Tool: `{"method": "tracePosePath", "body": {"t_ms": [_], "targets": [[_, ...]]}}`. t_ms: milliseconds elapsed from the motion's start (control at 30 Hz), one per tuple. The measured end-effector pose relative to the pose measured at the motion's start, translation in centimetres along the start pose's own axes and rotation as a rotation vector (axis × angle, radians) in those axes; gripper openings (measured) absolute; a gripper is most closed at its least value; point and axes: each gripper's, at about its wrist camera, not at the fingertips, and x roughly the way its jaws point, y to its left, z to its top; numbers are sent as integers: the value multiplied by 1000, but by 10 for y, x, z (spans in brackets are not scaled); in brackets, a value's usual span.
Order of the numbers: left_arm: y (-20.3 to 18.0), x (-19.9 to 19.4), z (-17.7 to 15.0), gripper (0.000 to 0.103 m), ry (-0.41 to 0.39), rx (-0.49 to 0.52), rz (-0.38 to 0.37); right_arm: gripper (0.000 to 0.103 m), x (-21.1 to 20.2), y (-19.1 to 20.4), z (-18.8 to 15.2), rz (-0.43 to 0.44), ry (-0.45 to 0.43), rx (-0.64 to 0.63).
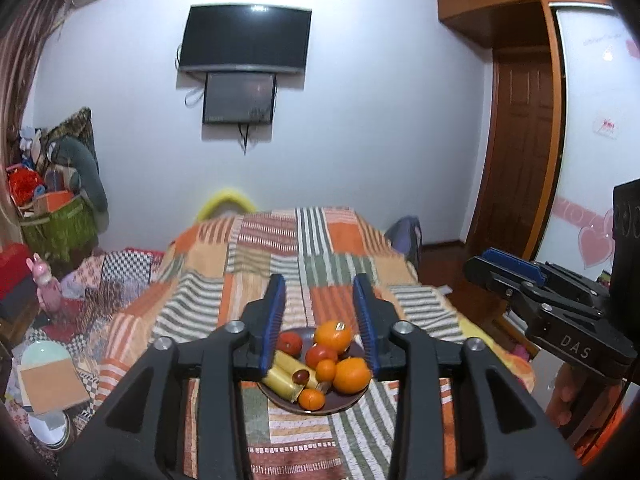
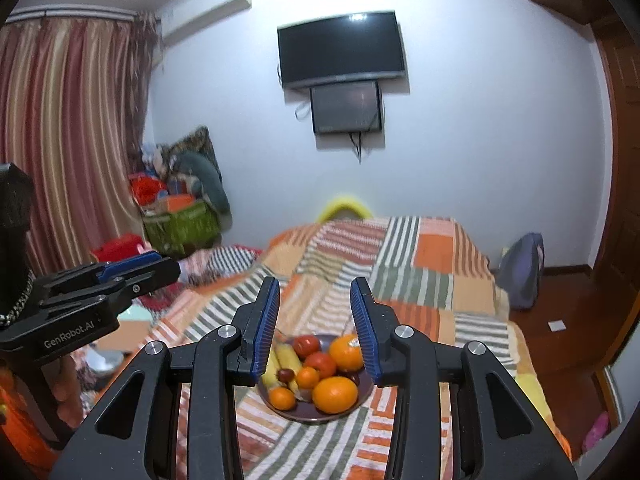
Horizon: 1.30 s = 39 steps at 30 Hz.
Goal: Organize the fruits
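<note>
Fruits (image 1: 320,364) heaped on a dark plate (image 1: 352,398), resting on the striped orange-and-green bedspread (image 1: 320,256) near its close end, well below both grippers. Lying together on that plate: two large oranges (image 2: 335,394), two red tomato-like fruits (image 2: 321,363), bananas (image 1: 285,376) along the left side, small mandarins (image 2: 282,398) and a small dark reddish fruit too little to identify. Judging from this: already gathered in one place, nothing loose on the cover, so either sorting nearly finished or not yet begun; impossible to tell which. No second dish or basket showing near the plate for sorting into.

Hovering above the plate, the left gripper (image 1: 320,316), pads apart with a moderate gap, gripping nothing, only framing the fruit far beneath. Hanging beside it, the right gripper (image 2: 316,312), pads likewise parted and empty.

Reading on the right gripper's side, in the left wrist view: "DAS". Reading on the left gripper's side, in the right wrist view: "GenRobot.AI". Showing on one large orange, a small sticker (image 1: 340,326), print too tiny to read.
</note>
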Motion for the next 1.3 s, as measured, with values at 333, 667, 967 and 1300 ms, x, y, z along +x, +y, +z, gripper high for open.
{"method": "tracePosePath", "body": {"t_ms": [333,667,967,1300], "targets": [[-10,-39,3,79,-110,28,47,66,-18,7,-2,-24,-66,3],[-14,-45,-5,98,-120,30,61,100,-28,10,-8,-81,-93,12],[-14,-49,-7,101,-129,28,60,102,-33,12,-10,-96,-98,4],[-15,-50,-8,102,-133,27,63,102,-34,15,-11,-98,-95,0]]}}
